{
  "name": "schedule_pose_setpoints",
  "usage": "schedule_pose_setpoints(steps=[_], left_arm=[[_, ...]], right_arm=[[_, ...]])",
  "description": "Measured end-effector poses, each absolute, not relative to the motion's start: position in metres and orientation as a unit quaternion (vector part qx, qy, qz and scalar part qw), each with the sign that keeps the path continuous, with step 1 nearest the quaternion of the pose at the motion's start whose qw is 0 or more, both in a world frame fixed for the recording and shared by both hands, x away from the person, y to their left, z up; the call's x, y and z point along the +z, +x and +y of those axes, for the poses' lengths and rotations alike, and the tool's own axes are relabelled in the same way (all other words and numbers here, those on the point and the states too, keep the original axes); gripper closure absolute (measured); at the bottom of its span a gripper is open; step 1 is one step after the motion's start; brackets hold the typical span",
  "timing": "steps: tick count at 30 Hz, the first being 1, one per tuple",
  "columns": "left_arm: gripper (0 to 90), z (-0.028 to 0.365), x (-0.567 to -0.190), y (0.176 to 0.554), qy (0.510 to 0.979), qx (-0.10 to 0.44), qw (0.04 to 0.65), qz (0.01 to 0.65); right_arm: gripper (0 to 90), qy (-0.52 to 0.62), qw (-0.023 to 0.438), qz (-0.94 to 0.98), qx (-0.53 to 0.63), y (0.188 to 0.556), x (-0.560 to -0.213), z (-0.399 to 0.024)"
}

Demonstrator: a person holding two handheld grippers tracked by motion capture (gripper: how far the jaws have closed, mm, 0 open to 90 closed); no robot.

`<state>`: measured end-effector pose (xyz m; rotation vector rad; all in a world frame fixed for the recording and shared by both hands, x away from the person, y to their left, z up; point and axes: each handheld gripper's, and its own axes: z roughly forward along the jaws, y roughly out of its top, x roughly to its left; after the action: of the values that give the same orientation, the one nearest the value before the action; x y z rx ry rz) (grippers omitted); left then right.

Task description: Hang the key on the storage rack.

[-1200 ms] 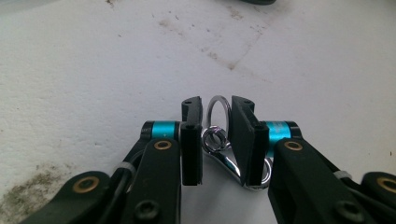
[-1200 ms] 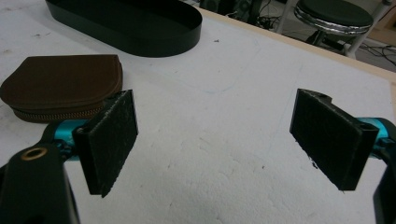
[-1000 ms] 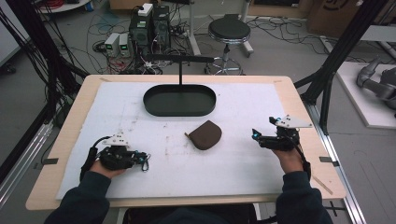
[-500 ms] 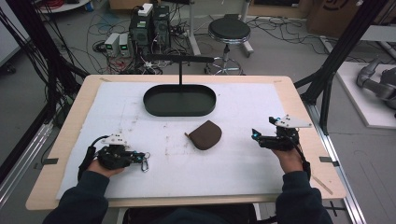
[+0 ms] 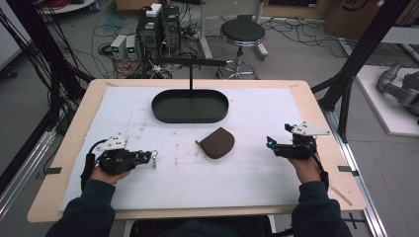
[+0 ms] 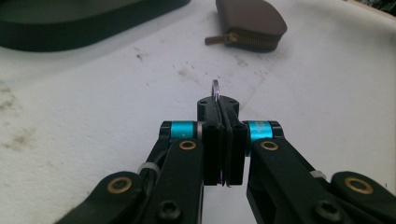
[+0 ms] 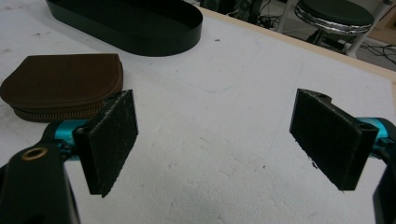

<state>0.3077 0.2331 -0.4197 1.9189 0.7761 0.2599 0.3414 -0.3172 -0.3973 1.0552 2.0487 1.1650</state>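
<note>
On the white mat point(image 5: 257, 177), the left gripper point(image 5: 150, 158) sits at eight o'clock, its jaws pressed together on a small metal ring point(image 6: 215, 88) that pokes up edge-on between them. The right gripper point(image 5: 270, 144) sits at four o'clock with jaws spread wide and nothing between them. A brown zip pouch point(image 5: 216, 142) lies flat near the centre, between the two grippers and apart from both. A black oval tray point(image 5: 190, 116) sits at twelve o'clock.

Bare mat point(image 5: 257, 173) between both grippers; only brown pouch point(image 5: 217, 142) and black tray point(image 5: 190, 105) obstruct
</note>
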Motion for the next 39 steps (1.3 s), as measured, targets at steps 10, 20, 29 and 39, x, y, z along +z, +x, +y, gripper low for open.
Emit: schedule_pose_setpoints(steps=[10, 20, 29, 39], left_arm=[[88.1, 0.236, -0.404, 0.32, 0.76, 0.16, 0.539, 0.327], [88.1, 0.228, -0.359, 0.366, 0.758, 0.202, 0.537, 0.31], [88.2, 0.221, -0.322, 0.432, 0.742, 0.222, 0.551, 0.312], [88.1, 0.216, -0.312, 0.484, 0.739, 0.217, 0.548, 0.326]], right_arm=[[15.4, 0.394, 0.277, 0.762, 0.433, 0.341, -0.398, -0.317], [15.4, 0.396, 0.272, 0.761, 0.435, 0.345, -0.4, -0.316], [15.4, 0.392, 0.269, 0.767, 0.43, 0.345, -0.401, -0.314], [15.4, 0.398, 0.271, 0.76, 0.437, 0.343, -0.401, -0.317]])
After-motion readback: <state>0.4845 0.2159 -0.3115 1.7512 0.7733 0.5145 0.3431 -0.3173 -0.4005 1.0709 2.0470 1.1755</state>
